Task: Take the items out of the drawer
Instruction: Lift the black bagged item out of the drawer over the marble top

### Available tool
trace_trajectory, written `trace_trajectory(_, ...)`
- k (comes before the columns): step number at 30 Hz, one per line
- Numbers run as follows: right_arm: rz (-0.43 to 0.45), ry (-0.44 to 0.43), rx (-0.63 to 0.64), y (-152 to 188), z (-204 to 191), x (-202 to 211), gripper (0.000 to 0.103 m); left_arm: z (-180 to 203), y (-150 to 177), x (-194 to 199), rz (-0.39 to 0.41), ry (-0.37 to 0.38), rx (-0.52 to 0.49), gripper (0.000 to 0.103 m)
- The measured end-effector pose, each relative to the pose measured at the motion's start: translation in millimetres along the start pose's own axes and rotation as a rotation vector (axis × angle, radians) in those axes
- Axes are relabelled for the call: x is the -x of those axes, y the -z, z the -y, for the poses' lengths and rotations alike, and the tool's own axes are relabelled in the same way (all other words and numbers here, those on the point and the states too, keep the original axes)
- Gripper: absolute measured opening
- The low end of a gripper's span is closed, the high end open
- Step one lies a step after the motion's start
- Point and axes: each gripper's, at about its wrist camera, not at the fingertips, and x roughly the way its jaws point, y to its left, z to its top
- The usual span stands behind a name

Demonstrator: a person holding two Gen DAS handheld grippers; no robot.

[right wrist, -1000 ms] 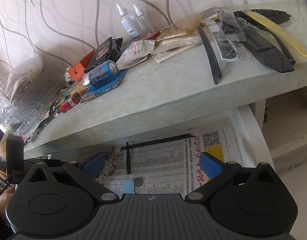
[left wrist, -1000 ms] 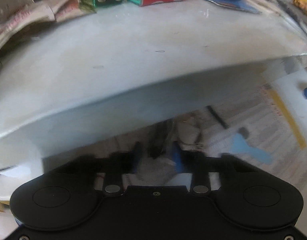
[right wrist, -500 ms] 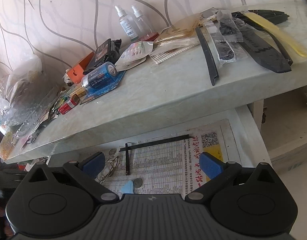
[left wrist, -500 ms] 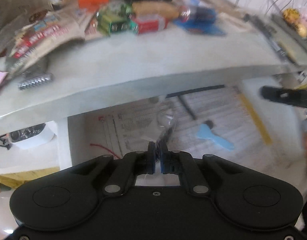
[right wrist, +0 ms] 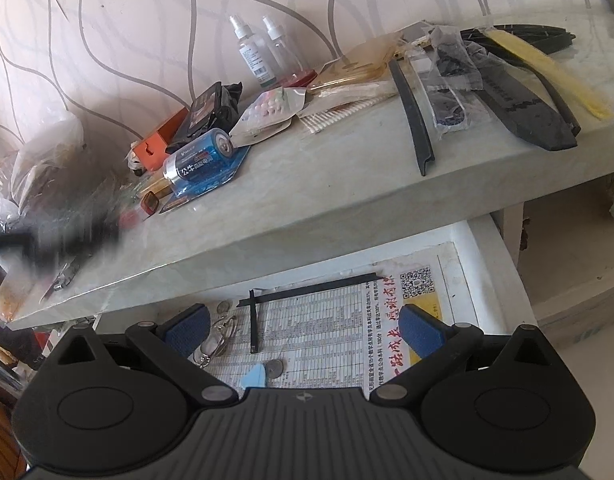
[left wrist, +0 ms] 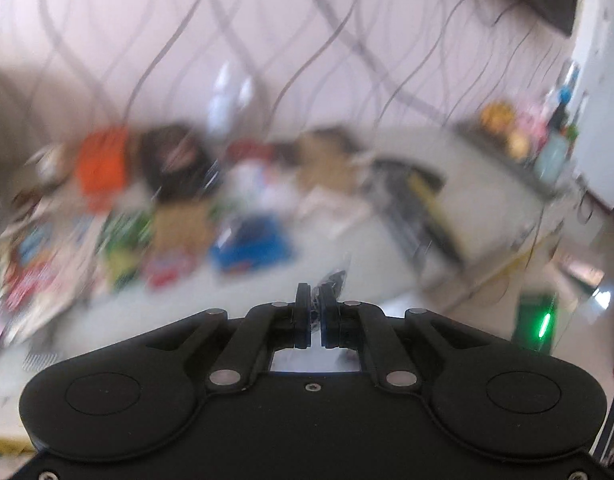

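In the left wrist view my left gripper (left wrist: 315, 314) is shut on a small clear plastic bag with something dark inside (left wrist: 333, 280), held above the cluttered grey countertop (left wrist: 347, 248); this view is heavily blurred. My right gripper (right wrist: 303, 326) stands open over the open drawer (right wrist: 483, 256), nothing between its blue pads (right wrist: 189, 326). On the drawer's newspaper lining lie two thin black strips (right wrist: 311, 290), a key ring (right wrist: 217, 338), a coin (right wrist: 274, 368) and a light blue pick (right wrist: 254, 378). A dark blur at the left of the right wrist view is the left gripper (right wrist: 55, 240) over the counter.
The countertop (right wrist: 327, 184) carries a large blue battery (right wrist: 199, 160), two spray bottles (right wrist: 253, 54), an orange box (right wrist: 157, 142), pill packs, bagged items, long black strips and a yellow comb (right wrist: 547, 70). The counter's edge overhangs the back of the drawer. Patterned wall behind.
My left gripper shut on the small bag in the drawer, then lifted it out and up over the countertop. The right gripper has stayed open above the drawer.
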Motion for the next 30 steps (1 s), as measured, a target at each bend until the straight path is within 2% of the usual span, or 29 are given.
trace_trajectory(4, 0.003, -0.001, 0.002, 0.0, -0.3, 0.6, 0.103, 23.4, -29.4, -51.3, 0.041, 0.0, 0.05, 0.004)
trace_trajectory(7, 0.019, -0.001, -0.001, 0.1, 0.4, 3.0, 0.103, 27.4, -39.3, -89.6, 0.033, -0.005, 0.154, 0.004)
trace_trajectory(13, 0.029, -0.016, 0.011, 0.8, -1.0, 5.4, 0.103, 15.3, -25.3, -129.1, -0.056, 0.046, 0.368, 0.004)
trace_trajectory(18, 0.041, 0.006, 0.009, 0.2, -1.1, 6.2, 0.103, 5.9, -14.6, -159.2, -0.129, 0.089, 0.532, 0.007)
trace_trajectory(21, 0.06, 0.015, -0.001, -0.1, 0.2, 7.9, 0.103, 6.5, -12.9, -156.0, -0.191, 0.13, 0.541, 0.018)
trace_trajectory(24, 0.095, 0.046, -0.039, -1.9, 5.7, 10.3, 0.103, 10.6, -8.9, -149.0, -0.248, 0.179, 0.539, 0.022)
trace_trajectory(28, 0.116, 0.059, -0.053, -2.8, 7.5, 12.4, 0.103, 5.6, -6.2, -124.0, -0.226, 0.207, 0.54, 0.029)
trace_trajectory(30, 0.121, 0.064, -0.056, -2.8, 7.7, 12.8, 0.103, -1.3, -4.6, -107.8, -0.203, 0.209, 0.535, 0.03)
